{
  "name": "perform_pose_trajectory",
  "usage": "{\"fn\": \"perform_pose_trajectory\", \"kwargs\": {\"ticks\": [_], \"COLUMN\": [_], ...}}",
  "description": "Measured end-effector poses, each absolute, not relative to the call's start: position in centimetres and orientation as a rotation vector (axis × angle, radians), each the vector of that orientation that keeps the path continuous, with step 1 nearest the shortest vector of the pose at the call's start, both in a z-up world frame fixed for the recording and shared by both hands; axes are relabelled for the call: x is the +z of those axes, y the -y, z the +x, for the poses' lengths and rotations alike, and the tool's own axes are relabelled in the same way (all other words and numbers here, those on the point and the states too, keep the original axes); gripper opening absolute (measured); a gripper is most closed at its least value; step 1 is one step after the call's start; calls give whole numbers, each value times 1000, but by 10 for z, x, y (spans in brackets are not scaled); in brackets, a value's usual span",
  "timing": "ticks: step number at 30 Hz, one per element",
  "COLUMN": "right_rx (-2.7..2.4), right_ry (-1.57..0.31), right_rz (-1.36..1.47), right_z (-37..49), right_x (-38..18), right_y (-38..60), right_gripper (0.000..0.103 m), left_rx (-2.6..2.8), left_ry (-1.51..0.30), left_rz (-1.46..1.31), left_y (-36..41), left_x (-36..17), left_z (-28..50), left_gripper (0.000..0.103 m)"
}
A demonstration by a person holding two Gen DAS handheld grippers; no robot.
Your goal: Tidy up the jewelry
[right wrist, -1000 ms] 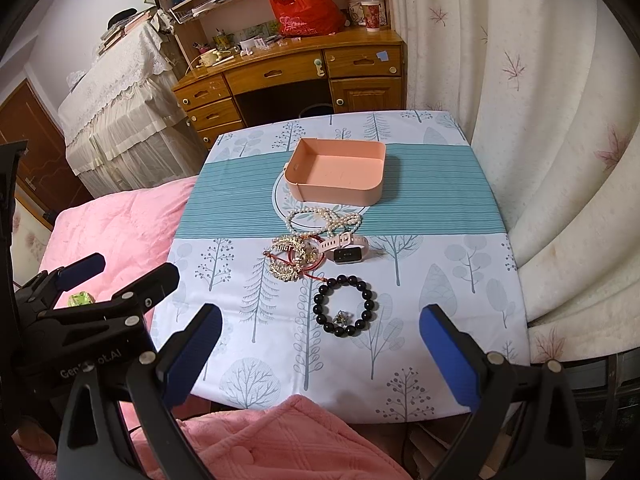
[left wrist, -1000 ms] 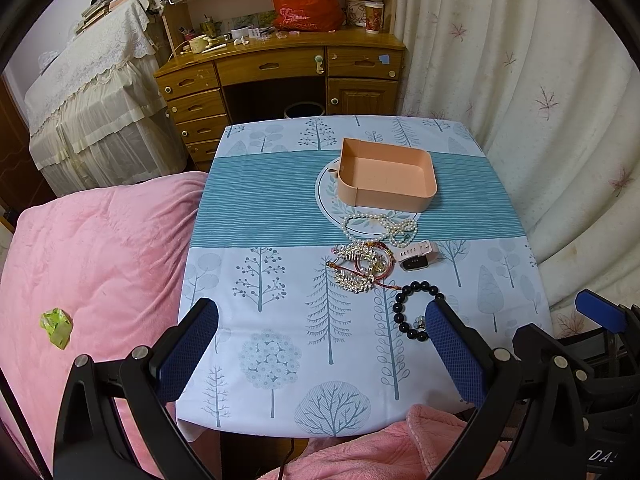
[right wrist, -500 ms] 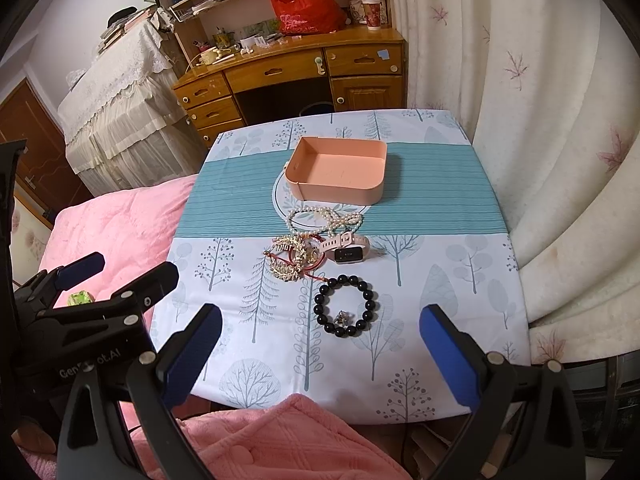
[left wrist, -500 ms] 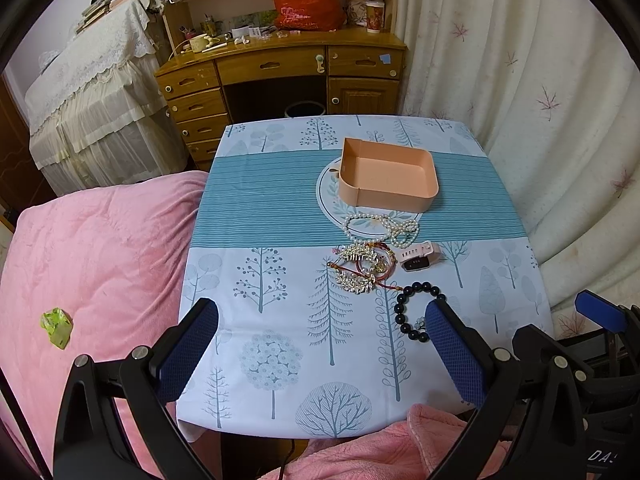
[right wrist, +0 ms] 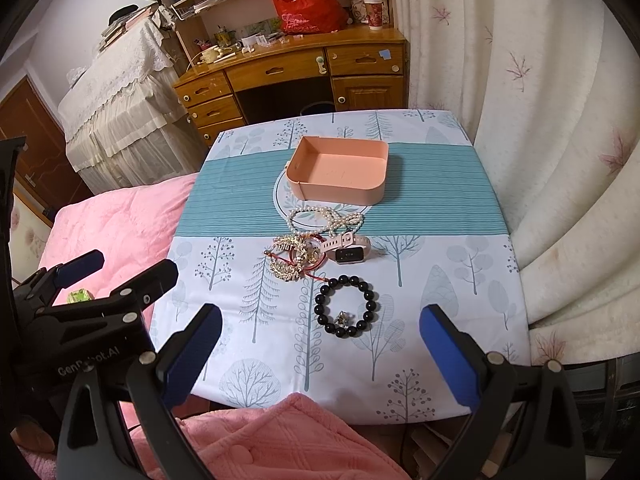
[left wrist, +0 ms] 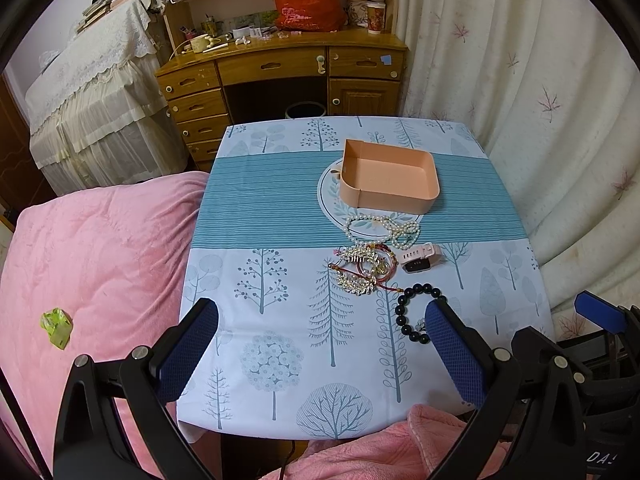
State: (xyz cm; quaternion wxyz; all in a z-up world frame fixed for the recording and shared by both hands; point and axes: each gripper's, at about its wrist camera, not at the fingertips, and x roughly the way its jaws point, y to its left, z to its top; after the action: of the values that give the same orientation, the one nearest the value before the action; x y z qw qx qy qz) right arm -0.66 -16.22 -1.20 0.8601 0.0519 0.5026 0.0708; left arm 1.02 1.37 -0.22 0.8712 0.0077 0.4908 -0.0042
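An empty peach tray (left wrist: 390,178) (right wrist: 340,176) sits on the teal band of the tablecloth. In front of it lie a pearl necklace (left wrist: 382,230) (right wrist: 326,218), a pink smartwatch (left wrist: 420,258) (right wrist: 347,247), gold hair combs tangled with red cord bangles (left wrist: 362,268) (right wrist: 296,258), and a black bead bracelet (left wrist: 416,312) (right wrist: 346,306) with a small ring (right wrist: 343,317) inside it. My left gripper (left wrist: 320,344) is open and empty above the table's near edge. My right gripper (right wrist: 320,350) is open and empty, also near the front edge, just short of the bracelet.
The small table (left wrist: 280,320) stands against a curtain (left wrist: 540,100) on the right and a pink bed (left wrist: 92,260) on the left. A wooden desk (left wrist: 280,68) stands behind. Pink blanket (right wrist: 280,440) lies at the front edge. A green object (left wrist: 56,326) lies on the bed.
Both views have shifted only very slightly. The jewelry and tray have not moved, and both grippers stay open.
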Motion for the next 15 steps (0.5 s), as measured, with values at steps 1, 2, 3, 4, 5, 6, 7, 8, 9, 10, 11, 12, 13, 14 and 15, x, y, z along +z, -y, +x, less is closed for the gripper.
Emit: {"fn": "perform_pose_trajectory", "kwargs": {"ticks": [1, 2, 3, 4, 5, 6, 7, 8, 9, 10, 11, 12, 13, 14, 15], "right_rx": [148, 149, 148, 148, 148, 148, 148, 148, 148, 148, 148, 148, 148, 148, 147], "right_ry": [-1055, -1054, -1055, -1055, -1055, -1055, -1055, -1055, -1054, -1054, -1054, -1054, -1055, -1055, -1055], "right_rz": [109, 108, 109, 108, 108, 107, 108, 108, 107, 107, 107, 107, 107, 107, 107], "right_z": [-7, -7, -7, -7, -7, -6, -7, -7, -7, -7, -7, -7, -7, -7, -7], "right_x": [-12, -12, -12, -12, -12, -12, -12, -12, -12, -12, -12, -12, -12, -12, -12], "right_y": [162, 162, 162, 162, 162, 161, 162, 162, 162, 162, 162, 162, 162, 162, 161], "right_gripper": [100, 100, 100, 100, 100, 100, 100, 100, 100, 100, 100, 100, 100, 100, 100], "left_rx": [-9, -8, -8, -8, -8, -8, -9, -8, -7, -8, -7, -7, -7, -7, -8], "left_ry": [-1026, -1025, -1024, -1025, -1025, -1026, -1026, -1026, -1025, -1025, -1025, -1025, -1025, -1025, -1026], "left_rz": [16, 17, 17, 17, 17, 16, 16, 17, 17, 17, 17, 18, 17, 18, 17], "left_y": [-13, -13, -13, -13, -13, -14, -13, -13, -13, -13, -13, -14, -14, -14, -14], "left_x": [-2, -2, -2, -2, -2, -2, -2, -2, -2, -2, -2, -2, -3, -2, -2], "left_z": [10, 10, 10, 10, 10, 10, 10, 10, 10, 10, 10, 11, 10, 10, 10], "left_gripper": [102, 102, 102, 102, 102, 102, 102, 102, 102, 102, 102, 102, 102, 102, 102]}}
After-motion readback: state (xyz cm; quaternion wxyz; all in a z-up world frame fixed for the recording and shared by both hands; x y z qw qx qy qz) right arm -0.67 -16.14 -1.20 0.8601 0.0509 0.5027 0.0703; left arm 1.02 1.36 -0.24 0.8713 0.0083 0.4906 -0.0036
